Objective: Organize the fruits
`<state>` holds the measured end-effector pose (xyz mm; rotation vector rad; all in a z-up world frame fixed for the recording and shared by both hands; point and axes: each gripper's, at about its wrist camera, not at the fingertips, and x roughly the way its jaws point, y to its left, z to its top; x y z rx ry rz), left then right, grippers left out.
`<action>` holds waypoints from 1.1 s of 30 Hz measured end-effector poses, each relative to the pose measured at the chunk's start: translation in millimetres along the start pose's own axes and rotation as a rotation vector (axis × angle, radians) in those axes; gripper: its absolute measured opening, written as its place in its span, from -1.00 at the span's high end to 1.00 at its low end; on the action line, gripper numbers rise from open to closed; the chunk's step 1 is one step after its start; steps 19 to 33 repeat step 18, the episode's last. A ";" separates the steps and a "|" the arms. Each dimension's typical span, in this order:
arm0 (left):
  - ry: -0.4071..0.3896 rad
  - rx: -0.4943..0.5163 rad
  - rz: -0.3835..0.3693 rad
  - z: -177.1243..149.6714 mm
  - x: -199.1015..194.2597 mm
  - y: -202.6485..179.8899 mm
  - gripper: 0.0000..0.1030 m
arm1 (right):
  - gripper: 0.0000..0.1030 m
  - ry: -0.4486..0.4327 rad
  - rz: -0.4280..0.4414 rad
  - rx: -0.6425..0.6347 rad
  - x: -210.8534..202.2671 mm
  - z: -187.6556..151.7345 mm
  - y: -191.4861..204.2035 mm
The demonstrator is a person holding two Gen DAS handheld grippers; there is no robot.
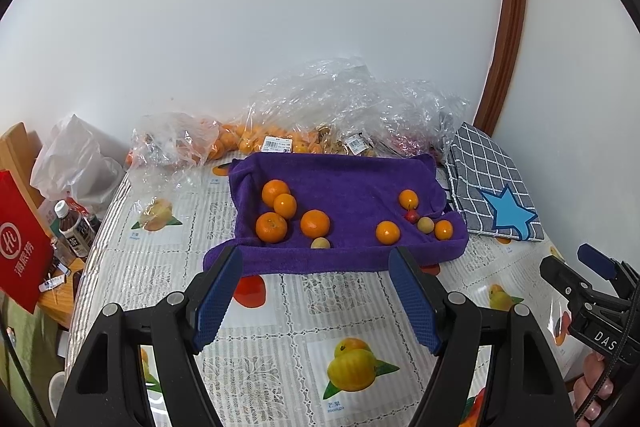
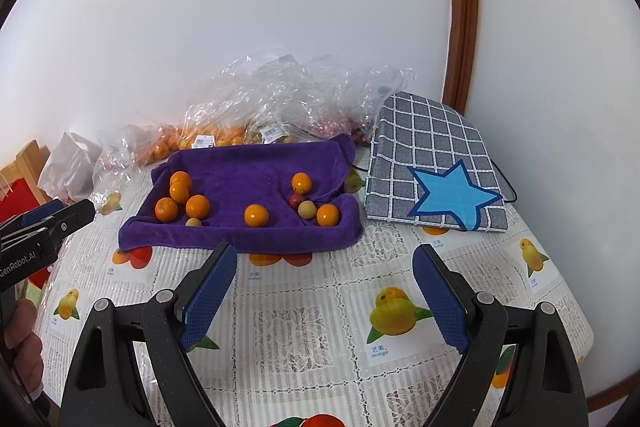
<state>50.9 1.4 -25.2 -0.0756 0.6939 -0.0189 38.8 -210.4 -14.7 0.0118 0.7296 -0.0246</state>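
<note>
A table (image 1: 280,311) bears a purple towel (image 1: 352,183). Behind the towel lie plastic bags (image 1: 340,107); to its right, a checked cloth (image 2: 432,155). On the towel sit oranges (image 1: 315,223). Near its front edge, the left gripper (image 1: 316,287) and right gripper (image 2: 324,287) hover, jaws apart, empty.

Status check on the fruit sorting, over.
Left gripper and right gripper open, empty. Oranges loose on purple towel. Nothing in the way.

Purple towel (image 1: 348,183) plush matt cloth; bags (image 1: 340,99) behind towel crinkly clear plastic; oranges (image 1: 315,223) glossy; tablecloth (image 1: 280,339) beneath towel shiny.
</note>
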 end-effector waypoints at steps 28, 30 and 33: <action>-0.007 -0.011 0.010 0.1 -3.1 -0.4 -0.44 | -0.73 -0.002 -0.003 0.001 -1.5 -0.9 3.1; -0.007 -0.011 0.010 0.1 -3.1 -0.4 -0.44 | -0.73 -0.002 -0.003 0.001 -1.5 -0.9 3.1; -0.007 -0.011 0.010 0.1 -3.1 -0.4 -0.44 | -0.73 -0.002 -0.003 0.001 -1.5 -0.9 3.1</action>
